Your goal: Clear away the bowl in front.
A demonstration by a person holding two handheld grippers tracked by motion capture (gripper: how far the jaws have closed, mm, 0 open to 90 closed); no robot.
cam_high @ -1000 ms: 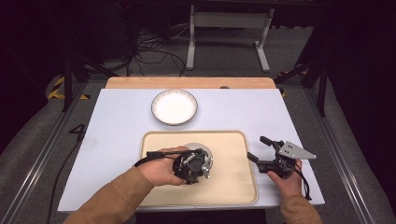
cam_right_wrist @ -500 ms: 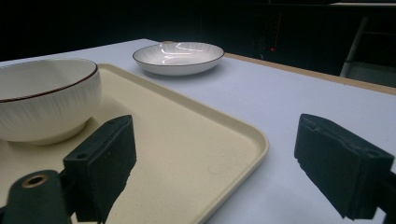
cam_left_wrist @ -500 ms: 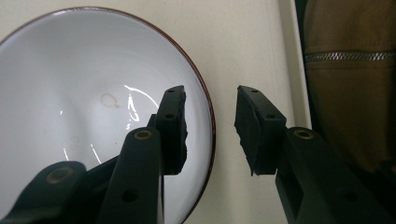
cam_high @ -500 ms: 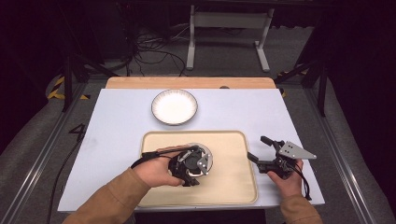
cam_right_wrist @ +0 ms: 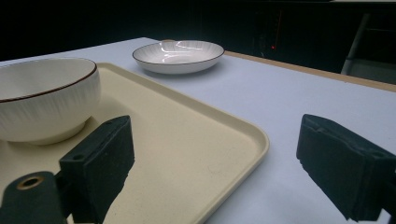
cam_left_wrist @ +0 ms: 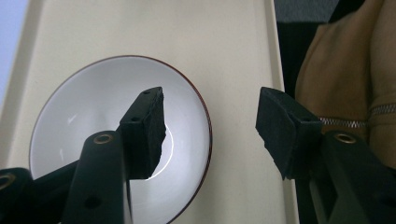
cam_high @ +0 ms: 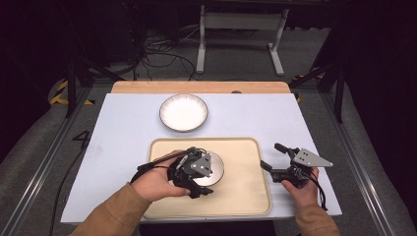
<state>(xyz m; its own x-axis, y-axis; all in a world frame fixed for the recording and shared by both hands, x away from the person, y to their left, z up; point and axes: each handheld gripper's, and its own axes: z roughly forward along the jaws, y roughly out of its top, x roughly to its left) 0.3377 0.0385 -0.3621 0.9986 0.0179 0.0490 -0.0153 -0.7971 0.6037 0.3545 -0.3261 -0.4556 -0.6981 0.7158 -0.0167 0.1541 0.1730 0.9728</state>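
A white ribbed bowl with a dark rim stands on the cream tray. My left gripper hovers just above the bowl, pointing down. Its jaws have just been opening and are open: one pad hangs over the bowl's inside, the other over the tray, neither touching the rim between them. My right gripper lies low at the tray's right edge. Its jaws have also just been opening and straddle the tray rim without pressing on it.
A white shallow plate sits on the white table behind the tray, also seen as the plate beyond the bowl. A wooden strip runs along the table's far edge. A person's tan sleeve is close to the tray's near side.
My left gripper's jaws have come apart off the bowl's rim, and the hand has lifted and drifted slightly toward the person. The bowl stays on the tray. The right hand has kept its place.
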